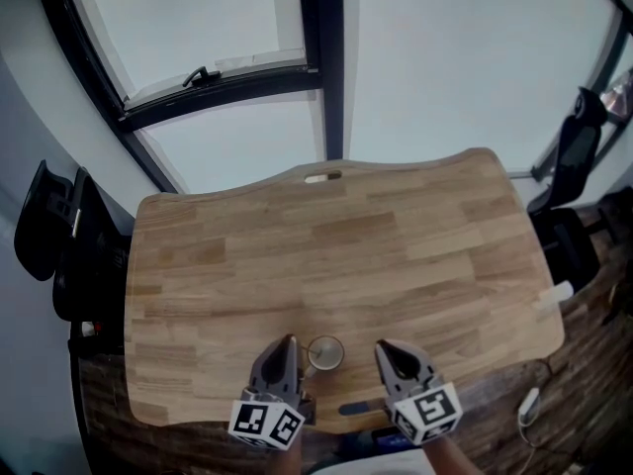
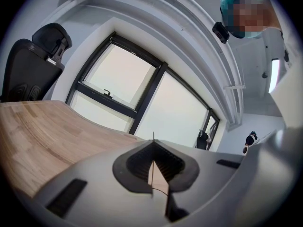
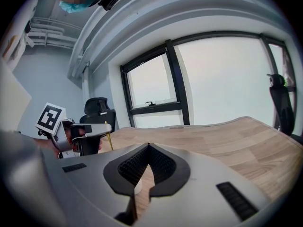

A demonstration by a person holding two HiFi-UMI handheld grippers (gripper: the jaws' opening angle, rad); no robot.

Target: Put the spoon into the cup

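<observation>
The cup (image 1: 325, 352) stands on the desk (image 1: 396, 226) close to its near edge, and both grippers flank it. The left gripper (image 1: 289, 342) sits just left of the cup, its jaws clamped on the thin gold spoon (image 3: 110, 142), which hangs down from the tips at a slight slant. From the head view the lower end looks to be at the cup's left rim, but I cannot tell whether it is inside yet. The right gripper (image 1: 381, 346) waits just right of the cup with its jaws together on nothing.

The step looks like lowering the spoon in. To do it well, I'd bring the hanging end over the middle of the cup's mouth before going down. Descend straight and slowly so the end does not catch the rim and tip this light cup. Open only once the spoon leans on the cup's inner wall. The right gripper is near enough to steady the cup if it shifts.
</observation>
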